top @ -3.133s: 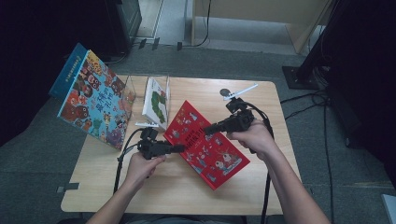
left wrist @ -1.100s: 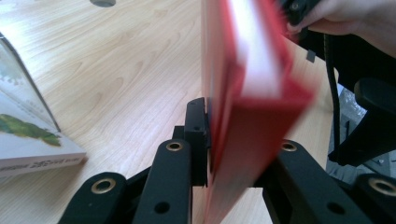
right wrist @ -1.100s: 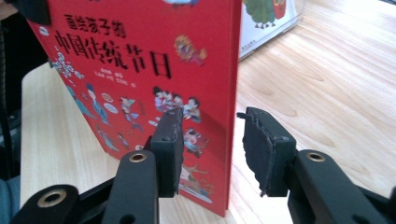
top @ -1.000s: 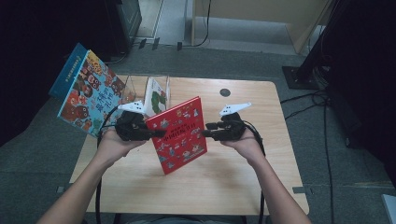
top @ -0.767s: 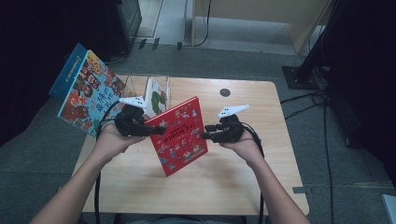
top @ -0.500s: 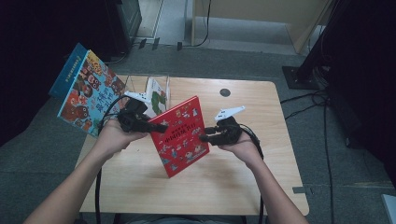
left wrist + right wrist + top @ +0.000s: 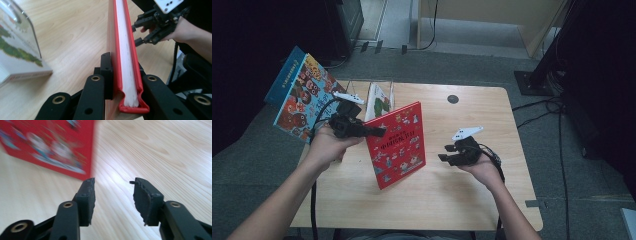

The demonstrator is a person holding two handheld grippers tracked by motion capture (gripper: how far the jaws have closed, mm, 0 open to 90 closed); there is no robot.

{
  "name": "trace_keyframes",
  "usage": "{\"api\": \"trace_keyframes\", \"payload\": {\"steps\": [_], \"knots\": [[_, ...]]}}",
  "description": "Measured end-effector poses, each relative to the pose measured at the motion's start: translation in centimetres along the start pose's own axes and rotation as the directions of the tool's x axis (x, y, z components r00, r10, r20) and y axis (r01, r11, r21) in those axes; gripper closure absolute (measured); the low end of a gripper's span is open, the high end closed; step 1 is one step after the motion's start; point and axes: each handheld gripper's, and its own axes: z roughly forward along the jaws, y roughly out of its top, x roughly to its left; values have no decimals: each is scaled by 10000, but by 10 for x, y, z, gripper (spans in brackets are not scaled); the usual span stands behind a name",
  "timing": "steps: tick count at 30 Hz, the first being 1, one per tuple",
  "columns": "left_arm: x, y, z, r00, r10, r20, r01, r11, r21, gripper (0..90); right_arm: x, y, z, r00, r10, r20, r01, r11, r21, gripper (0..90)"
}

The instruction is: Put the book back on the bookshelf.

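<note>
Your left tongs (image 7: pixel 379 132) pinch the red book (image 7: pixel 396 144) at the upper part of its left edge, and the book stands tilted above the worktop (image 7: pixel 447 200), its cover turned toward you and its lower corner low over the wood near the middle. In the left gripper view the two black jaws press on either side of the book (image 7: pixel 126 62): the red cover folds around the white block of pages, and you look straight along that edge. The jaws have just been closing a little further on it.

Your right tongs (image 7: pixel 443 153) are spread with nothing between them. They sit apart from the book, to its right, over bare wood, resting in your right hand (image 7: pixel 484 167) with the grey three-cornered plate on top. In the right gripper view the jaws stand open over the wood grain, and a corner of the red cover (image 7: pixel 50 147) lies blurred beyond the left jaw, not touching it. These jaws have just been opening. The left gripper view shows the same tongs (image 7: pixel 136 33) farther off, beyond the book's edge, gaping.

Behind the red book, a clear stand (image 7: pixel 362 87) at the far left part of the worktop holds a white book with green pictures (image 7: pixel 379 100). A larger blue picture book (image 7: pixel 304 97) leans out past the worktop's left edge, just beside your left hand (image 7: pixel 329 145).
</note>
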Motion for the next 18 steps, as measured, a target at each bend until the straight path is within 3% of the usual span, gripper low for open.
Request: {"api": "trace_keyframes", "payload": {"steps": [8, 12, 18], "knots": [[7, -9, -29, 9983, -424, -408, 412, 9987, -291, 803, -10, -17, 13, 9993, 225, 297, -233, 9994, 274, 486], [12, -17, -44, 9953, -707, -657, 676, 9965, -483, 803, -13, -21, 21, 9987, 379, 342, -403, 9966, 722, 473], [20, -30, -64, 9885, -1205, -911, 1144, 9910, -699, 802, -18, -28, 27, 9953, 547, 799, -587, 9971, 488, 486]]}}
